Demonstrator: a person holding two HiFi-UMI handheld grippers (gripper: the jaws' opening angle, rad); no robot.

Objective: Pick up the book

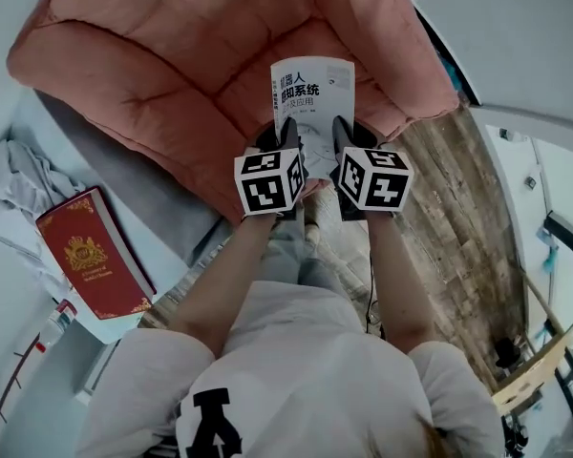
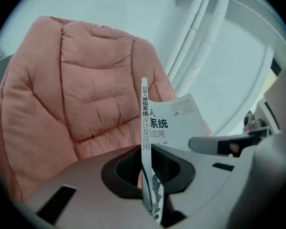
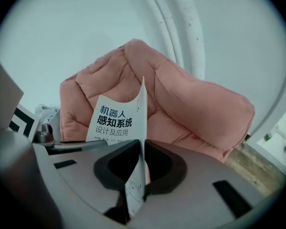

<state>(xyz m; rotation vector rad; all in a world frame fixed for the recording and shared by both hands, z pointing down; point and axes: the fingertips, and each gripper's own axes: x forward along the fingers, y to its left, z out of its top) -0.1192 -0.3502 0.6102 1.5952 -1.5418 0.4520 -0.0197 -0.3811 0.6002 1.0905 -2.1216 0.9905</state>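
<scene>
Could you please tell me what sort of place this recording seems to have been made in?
Likely a lounge or living-room corner, though I can't be sure: a padded pink sofa fills the middle, a wood-plank floor runs beside it, and a red hardback lies off to one side.

Home-like living space, lounge corner. Big pink quilted armchair (image 1: 172, 55) fills middle. Wood-plank floor (image 1: 449, 218) alongside. Red hardcover book (image 1: 94, 256) lies on pale low surface (image 1: 167, 246), crumpled white cloth (image 1: 10, 189) near it. Plain white walls; white pipes (image 3: 181, 27) run up wall behind armchair. No workbench, no shelving.
</scene>
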